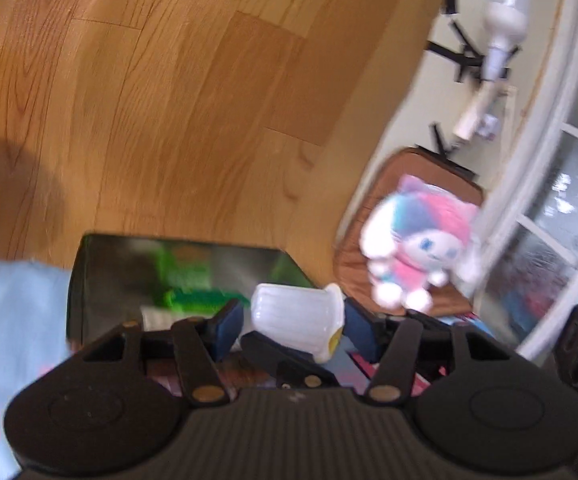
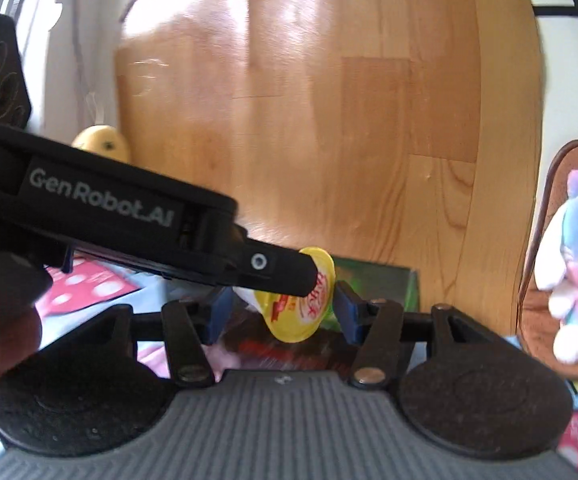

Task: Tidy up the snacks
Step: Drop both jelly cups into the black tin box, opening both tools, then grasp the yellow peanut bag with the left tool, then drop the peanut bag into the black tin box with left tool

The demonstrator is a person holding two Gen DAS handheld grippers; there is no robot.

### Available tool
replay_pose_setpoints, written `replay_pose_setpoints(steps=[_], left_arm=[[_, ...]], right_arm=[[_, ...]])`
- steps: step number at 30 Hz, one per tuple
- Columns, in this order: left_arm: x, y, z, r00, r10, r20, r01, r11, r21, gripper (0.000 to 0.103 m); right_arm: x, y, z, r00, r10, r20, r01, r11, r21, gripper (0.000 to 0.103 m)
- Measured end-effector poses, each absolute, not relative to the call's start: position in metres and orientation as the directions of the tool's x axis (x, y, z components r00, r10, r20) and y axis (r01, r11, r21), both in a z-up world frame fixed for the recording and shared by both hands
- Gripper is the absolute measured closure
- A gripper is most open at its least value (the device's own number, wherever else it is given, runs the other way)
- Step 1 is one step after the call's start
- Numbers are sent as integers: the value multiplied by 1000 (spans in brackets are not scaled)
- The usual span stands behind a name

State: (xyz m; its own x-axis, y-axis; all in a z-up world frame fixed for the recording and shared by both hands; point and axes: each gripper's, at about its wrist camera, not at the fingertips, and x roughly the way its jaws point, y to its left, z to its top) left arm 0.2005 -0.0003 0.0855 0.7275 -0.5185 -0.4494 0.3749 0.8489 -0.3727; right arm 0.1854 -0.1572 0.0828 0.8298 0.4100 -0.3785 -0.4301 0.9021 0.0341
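Table: the wooden top [image 1: 169, 100] fills the upper half of both views. If the snack falls on it, it may roll away.
Box: the dark box [image 1: 105, 264] sits at lower left of the left wrist view with green packets [image 1: 185, 280] inside. It seems to be where the snack is headed, and a release off the rim would spill the snack outside the box.
Plush toy: the toy [image 1: 417, 248] sits on a brown cushion at the right edge, near enough that a wide swing could brush it.
Left gripper: the left gripper [image 1: 295, 330] has its blue pads at the two ends of the snack, bottom and lid, and appears to clamp it. With only a light hold on those slick ends, the snack could pop out.
Right gripper: the right gripper [image 2: 285, 312] stands about half spread with the snack between its pads. Whether the pads press on it cannot be told. The two tools cross here, so their fingers may knock together.
Jelly cup: the jelly cup [image 1: 293, 312] is a ribbed white cup with a yellow lid. It lies on its side off the surface, low in the centre of the frame, above the box edge.
Hard to make out: both frames are blurred. The left tool's finger covers part of the lid in the right wrist view, so the print on it cannot be read. The floor of the box is hidden behind the tool bodies, and the contact at the cup's bottom end is unclear.
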Motion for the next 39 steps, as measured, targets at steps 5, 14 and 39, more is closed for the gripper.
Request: replay_pose_setpoints(steps=[5, 14, 39], left_arm=[[221, 6, 69, 728, -469, -501, 295, 873, -389, 41], [161, 36, 59, 727, -521, -448, 308, 830, -466, 35], [124, -17, 85, 675, -562, -479, 409, 825, -391, 63]], right_arm=[[196, -167, 70, 864, 327, -383, -346, 938, 20, 38], [148, -217, 47, 767, 453, -454, -326, 885, 332, 38], [93, -204, 71, 806, 487, -337, -385, 863, 327, 73]])
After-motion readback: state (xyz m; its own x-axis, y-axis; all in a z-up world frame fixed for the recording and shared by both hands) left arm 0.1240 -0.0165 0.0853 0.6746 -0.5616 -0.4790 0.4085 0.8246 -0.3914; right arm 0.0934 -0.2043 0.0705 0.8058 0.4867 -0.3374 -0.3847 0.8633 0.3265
